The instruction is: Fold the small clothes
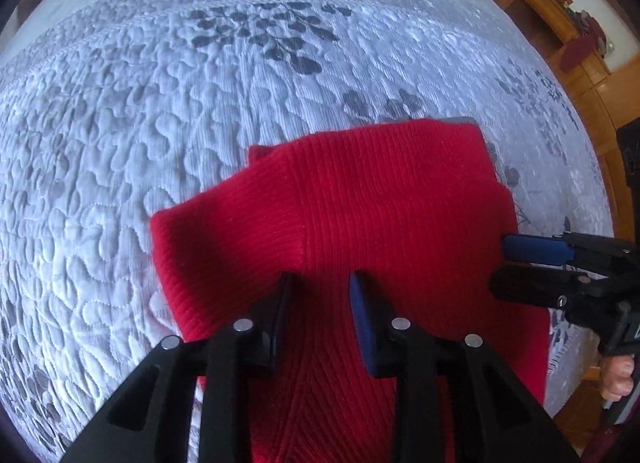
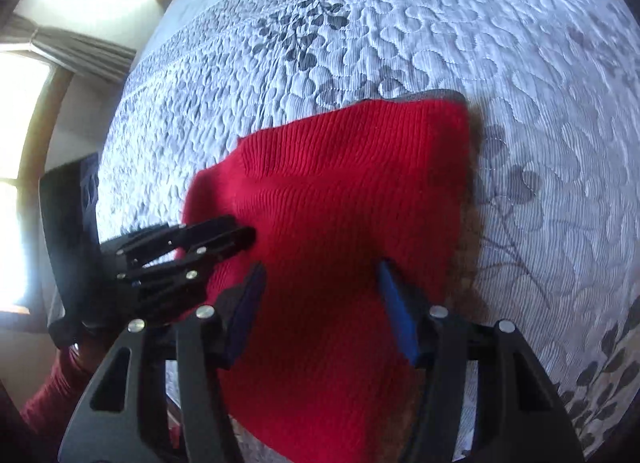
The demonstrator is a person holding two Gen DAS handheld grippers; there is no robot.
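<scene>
A: Where is the sweater (image 1: 360, 215)?

B: It lies on the bed (image 1: 160, 111), on the quilted grey cover with its leaf pattern. Red ribbed knit, partly folded, with one sleeve turned over the body. A grey edge peeks out at its far corner.

A: And the left gripper (image 1: 322, 287)?

B: It hangs right over the near part of the sweater. Its jaws stand apart, released, with only knit showing below the gap. I cannot tell if the tips touch the cloth.

A: The right gripper (image 2: 320, 275)?

B: Also above the sweater, by its right edge. Jaws spread wider than the left, gripping nothing. In the left wrist view it reaches in from the right, its tips at the sweater's right edge.

A: Anything else near the sweater?

B: A brown fuzzy edge shows beneath its right side. Far beyond it, past the bed's corner, stands a wooden cabinet (image 1: 560, 35) with clutter on top. A hand (image 1: 618, 379) holds the right gripper's handle.
</scene>
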